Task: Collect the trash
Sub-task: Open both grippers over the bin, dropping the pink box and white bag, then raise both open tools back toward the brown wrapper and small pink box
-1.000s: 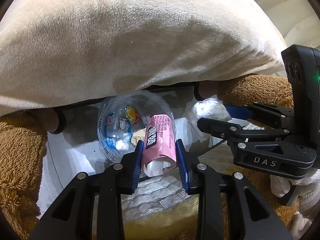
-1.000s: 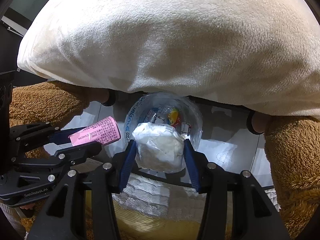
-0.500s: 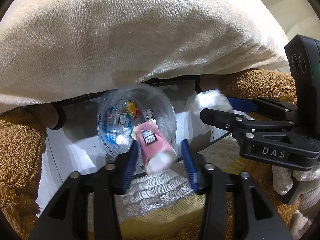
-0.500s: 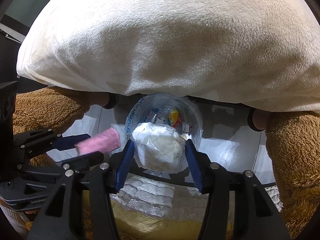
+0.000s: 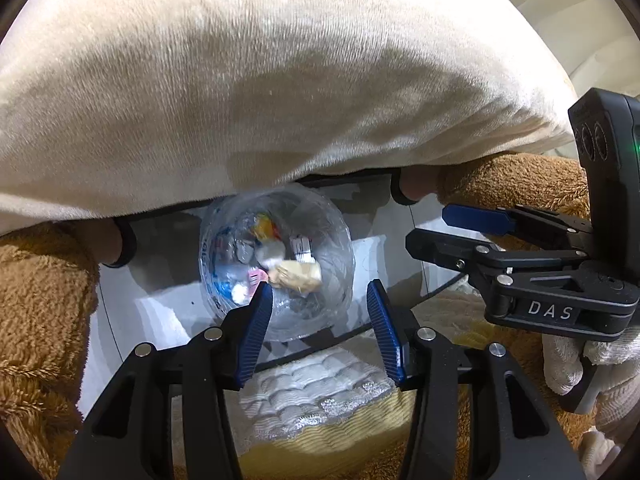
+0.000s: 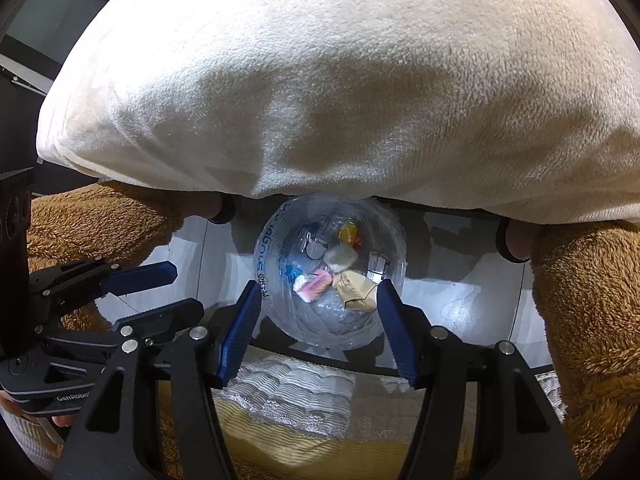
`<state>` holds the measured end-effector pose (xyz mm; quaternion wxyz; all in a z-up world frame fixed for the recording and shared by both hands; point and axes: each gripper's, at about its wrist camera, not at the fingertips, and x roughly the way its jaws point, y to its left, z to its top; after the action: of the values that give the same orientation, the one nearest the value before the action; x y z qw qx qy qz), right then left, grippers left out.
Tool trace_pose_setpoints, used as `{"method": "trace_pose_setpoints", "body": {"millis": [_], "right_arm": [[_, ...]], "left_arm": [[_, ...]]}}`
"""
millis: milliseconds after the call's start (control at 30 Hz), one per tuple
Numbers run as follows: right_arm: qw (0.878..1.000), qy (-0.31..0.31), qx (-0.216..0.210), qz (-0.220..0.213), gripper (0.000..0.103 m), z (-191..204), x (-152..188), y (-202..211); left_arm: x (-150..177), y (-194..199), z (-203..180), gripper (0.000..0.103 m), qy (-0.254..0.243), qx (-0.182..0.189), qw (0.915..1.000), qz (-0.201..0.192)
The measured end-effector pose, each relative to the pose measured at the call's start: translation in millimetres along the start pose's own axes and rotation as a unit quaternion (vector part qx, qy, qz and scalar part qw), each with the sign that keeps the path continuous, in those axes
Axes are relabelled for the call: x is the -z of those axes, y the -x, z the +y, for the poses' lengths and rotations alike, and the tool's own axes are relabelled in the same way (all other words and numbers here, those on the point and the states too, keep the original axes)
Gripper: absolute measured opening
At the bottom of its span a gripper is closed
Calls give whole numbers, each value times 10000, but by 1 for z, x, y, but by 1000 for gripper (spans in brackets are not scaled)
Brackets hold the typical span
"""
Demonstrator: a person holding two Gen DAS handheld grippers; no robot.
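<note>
Bin: clear plastic-lined trash bin [image 6: 332,280], frame centre, holds pink wrapper [image 6: 316,285], tan crumpled paper [image 6: 354,289].
Left tongs [image 5: 318,322]: apart, empty.
Right tongs [image 6: 318,320]: opening, empty.

Both views look steeply downward along my fingers. My left wrist camera sits just behind my left gripper [image 5: 320,328], whose blue pads frame the lower centre, and faces a clear trash bag [image 5: 276,264] close below; my right gripper [image 5: 472,232] enters this view from the right edge. My right wrist camera sits just behind that right gripper [image 6: 316,332] and faces the same trash bag [image 6: 332,280] from slightly further right; my left gripper [image 6: 156,292] enters from the left edge. Both views share the bag, the cream blanket [image 5: 260,88] filling the upper half, and the brown fleece [image 6: 584,320] at the sides
</note>
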<state>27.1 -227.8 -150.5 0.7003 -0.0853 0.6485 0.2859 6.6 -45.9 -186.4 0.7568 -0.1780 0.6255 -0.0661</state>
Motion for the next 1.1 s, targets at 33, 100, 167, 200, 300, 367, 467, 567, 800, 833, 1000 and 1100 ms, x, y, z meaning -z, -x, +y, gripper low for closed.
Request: {"method": "trace_pose_setpoints", "body": {"millis": [33, 100, 167, 200, 300, 367, 467, 567, 800, 833, 1000, 1100], "right_arm": [[10000, 6, -30, -36, 60, -1, 0, 3], [9999, 22, -97, -119, 60, -1, 2, 8], [9997, 28, -135, -207, 60, -3, 3, 13], [9996, 13, -155, -243, 60, -5, 4, 15], [9988, -42, -303, -379, 60, -9, 5, 24], [9976, -55, -419, -540, 60, -13, 6, 33], [9948, -27, -579, -837, 60, -16, 8, 47], [9907, 45, -706, -1166, 60, -15, 9, 63], [9711, 389, -647, -2265, 60, -12, 4, 113], [9687, 411, -662, -2359, 60, -12, 1, 119], [9616, 573, -518, -2635, 60, -15, -27, 139], [9601, 642, -481, -2679, 60, -16, -50, 144]], "left_arm": [[0, 2, -1, 48, -15, 24, 10000, -49], [0, 6, -2, 48, -66, 45, 9998, -161], [0, 10, -3, 48, -130, 108, 9995, -265], [-1, 12, -3, 48, -157, 146, 9993, -310], [-1, 21, -4, 48, -236, 160, 9983, -509], [-1, 29, -2, 48, -252, 238, 9971, -678], [-1, 44, -3, 48, -293, 320, 9938, -1026], [-1, 60, -4, 48, -335, 416, 9892, -1368], [-7, 98, -7, 48, -571, 505, 9731, -2174], [-10, 104, -8, 48, -617, 499, 9701, -2292], [-25, 129, -4, 48, -738, 417, 9601, -2665], [-41, 140, -3, 48, -783, 322, 9571, -2770]]}}
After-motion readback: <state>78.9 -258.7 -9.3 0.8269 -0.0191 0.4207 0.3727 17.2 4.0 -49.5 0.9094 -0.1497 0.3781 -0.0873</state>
